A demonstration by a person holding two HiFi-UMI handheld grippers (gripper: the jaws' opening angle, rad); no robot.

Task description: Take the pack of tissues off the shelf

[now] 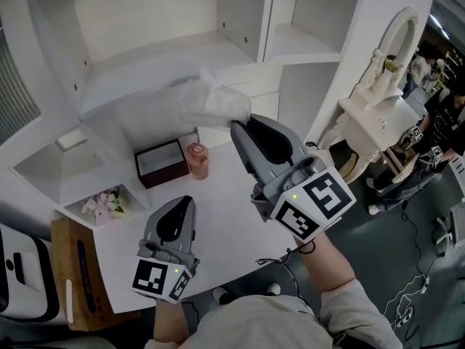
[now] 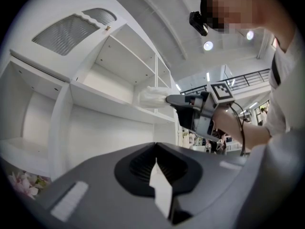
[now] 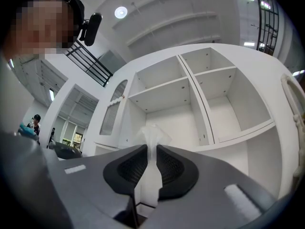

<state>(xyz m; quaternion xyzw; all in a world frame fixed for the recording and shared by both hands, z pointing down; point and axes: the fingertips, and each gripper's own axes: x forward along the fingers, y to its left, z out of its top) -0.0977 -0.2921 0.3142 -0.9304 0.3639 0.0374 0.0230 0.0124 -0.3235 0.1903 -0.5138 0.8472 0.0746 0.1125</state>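
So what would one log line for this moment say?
right gripper: shut on pack of tissues | pack position: at front edge of shelf | left gripper: shut, empty, over table

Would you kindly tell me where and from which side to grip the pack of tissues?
The pack of tissues is best pinched at its thin near end, from the shelf's open front; the soft wrapper flattens there, as the right gripper shows.

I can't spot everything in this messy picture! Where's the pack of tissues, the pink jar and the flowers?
pack of tissues (image 1: 212,103), head view, middle of its crinkly wrapper.
pink jar (image 1: 197,161), head view, its side.
flowers (image 1: 104,203), head view, the pink blossoms.
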